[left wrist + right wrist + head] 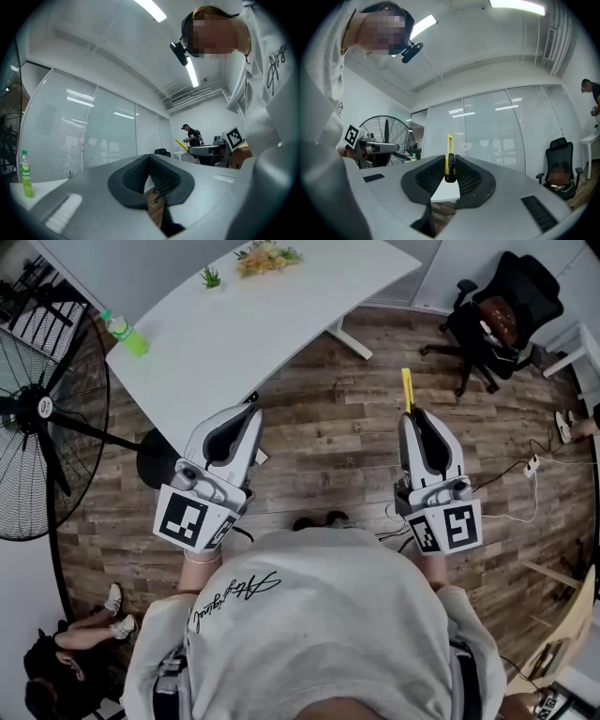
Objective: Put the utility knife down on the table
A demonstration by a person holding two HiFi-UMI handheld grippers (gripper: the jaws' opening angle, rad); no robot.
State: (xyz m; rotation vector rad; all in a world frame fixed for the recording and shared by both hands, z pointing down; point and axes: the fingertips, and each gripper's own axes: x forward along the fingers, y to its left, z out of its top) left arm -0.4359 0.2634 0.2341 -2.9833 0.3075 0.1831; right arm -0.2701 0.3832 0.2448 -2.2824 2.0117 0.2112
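Note:
The utility knife is yellow and slim with a black slider. My right gripper is shut on it, and it stands upright between the pads, poking out past the tips. In the head view the utility knife juts forward from the right gripper over the wooden floor, right of the white table. My left gripper is held near the table's front corner. In the left gripper view its jaws meet at the tips with nothing between them.
A green bottle stands on the table's left end, with two small plants at its far edge. A large black fan stands at the left. A black office chair and floor cables are at the right. Another person stands far off.

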